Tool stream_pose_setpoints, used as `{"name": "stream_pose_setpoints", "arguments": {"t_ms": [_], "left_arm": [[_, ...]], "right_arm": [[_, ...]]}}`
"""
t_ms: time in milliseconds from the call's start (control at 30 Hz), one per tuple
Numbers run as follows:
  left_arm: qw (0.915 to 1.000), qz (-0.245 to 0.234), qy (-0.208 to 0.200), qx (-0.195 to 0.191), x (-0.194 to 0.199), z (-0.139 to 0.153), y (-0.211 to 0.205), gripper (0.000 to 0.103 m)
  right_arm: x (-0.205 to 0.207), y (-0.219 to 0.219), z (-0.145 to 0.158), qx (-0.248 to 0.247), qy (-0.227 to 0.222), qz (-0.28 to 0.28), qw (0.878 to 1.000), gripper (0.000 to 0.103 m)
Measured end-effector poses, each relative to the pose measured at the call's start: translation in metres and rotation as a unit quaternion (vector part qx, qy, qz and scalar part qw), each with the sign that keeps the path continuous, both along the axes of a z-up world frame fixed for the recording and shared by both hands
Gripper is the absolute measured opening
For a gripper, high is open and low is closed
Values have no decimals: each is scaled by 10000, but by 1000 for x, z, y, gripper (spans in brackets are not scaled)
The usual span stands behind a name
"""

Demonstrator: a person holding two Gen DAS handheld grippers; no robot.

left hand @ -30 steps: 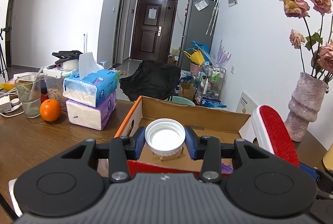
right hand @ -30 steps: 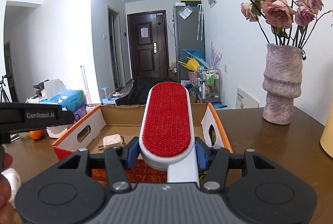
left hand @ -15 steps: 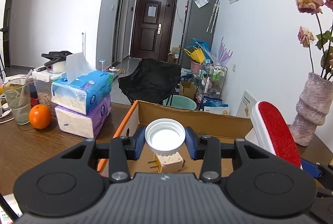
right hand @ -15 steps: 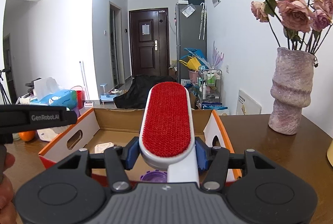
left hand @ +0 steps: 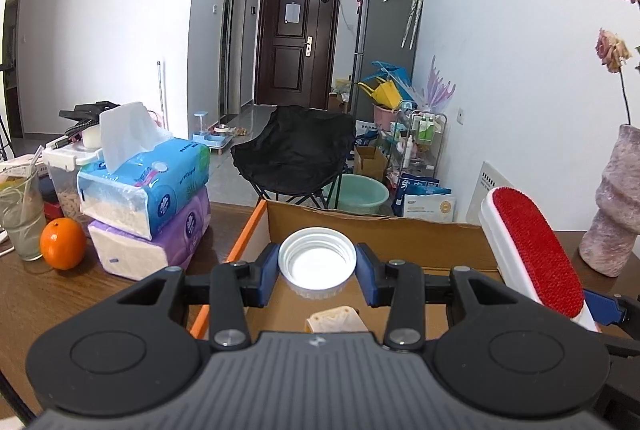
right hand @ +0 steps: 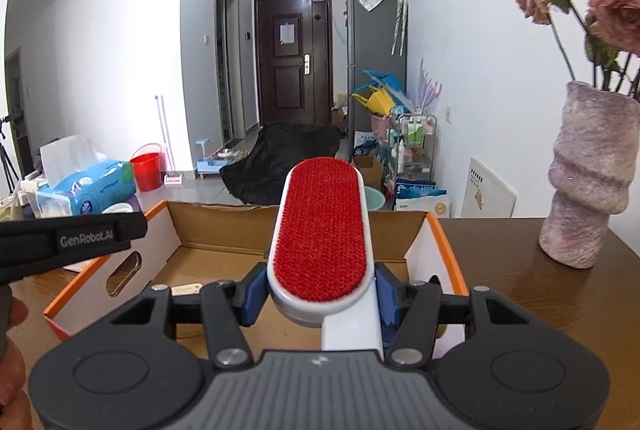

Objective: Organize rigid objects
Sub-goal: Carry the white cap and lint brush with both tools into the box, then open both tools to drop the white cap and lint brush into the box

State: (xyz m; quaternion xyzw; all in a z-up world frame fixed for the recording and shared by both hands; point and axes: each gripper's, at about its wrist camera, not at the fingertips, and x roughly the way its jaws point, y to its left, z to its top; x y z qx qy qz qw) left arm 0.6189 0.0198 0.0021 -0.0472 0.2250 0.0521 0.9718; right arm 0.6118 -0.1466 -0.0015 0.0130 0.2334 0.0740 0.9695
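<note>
My left gripper (left hand: 317,272) is shut on a white screw cap (left hand: 317,262), held hollow side up over the open cardboard box (left hand: 380,234). A beige plug adapter (left hand: 336,319) lies on the box floor just below the cap. My right gripper (right hand: 320,296) is shut on a white lint brush with a red pad (right hand: 322,230), held over the right half of the same box (right hand: 224,226). The brush (left hand: 536,250) also shows at the right of the left wrist view. The left gripper's black body (right hand: 68,242) crosses the left of the right wrist view.
Two stacked tissue packs (left hand: 148,206), an orange (left hand: 63,244) and a glass (left hand: 20,214) stand left of the box on the brown table (left hand: 48,294). A mottled vase with dried roses (right hand: 588,174) stands at the right. A black chair (left hand: 296,154) sits beyond the table.
Both grippers have moved forward over the box with their loads. The box's far wall and the adapter have slid down the pictures toward me; the tissue packs and vase look nearer.
</note>
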Motion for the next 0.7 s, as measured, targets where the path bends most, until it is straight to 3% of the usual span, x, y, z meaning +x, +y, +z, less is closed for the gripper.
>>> {"name": "stream_pose_setpoints", "arguments": {"t_ms": [367, 433, 500, 567, 600, 700], "left_arm": [[9994, 130, 311, 52, 18, -11, 9, 42], [9992, 116, 380, 56, 19, -12, 10, 54], [9991, 146, 396, 37, 17, -12, 10, 103], [9993, 238, 272, 126, 12, -9, 10, 103], [9993, 237, 251, 165, 11, -7, 9, 103], [9994, 251, 221, 113, 7, -4, 11, 103]], "right_arm": [[22, 1, -7, -67, 299, 25, 9995, 55], [22, -2, -8, -8, 375, 20, 9993, 57], [20, -4, -7, -36, 384, -40, 9992, 79], [9, -7, 3, -60, 80, -92, 9999, 99], [3, -9, 7, -56, -47, -122, 9999, 103], [-4, -14, 12, -63, -189, -175, 9996, 103]]}}
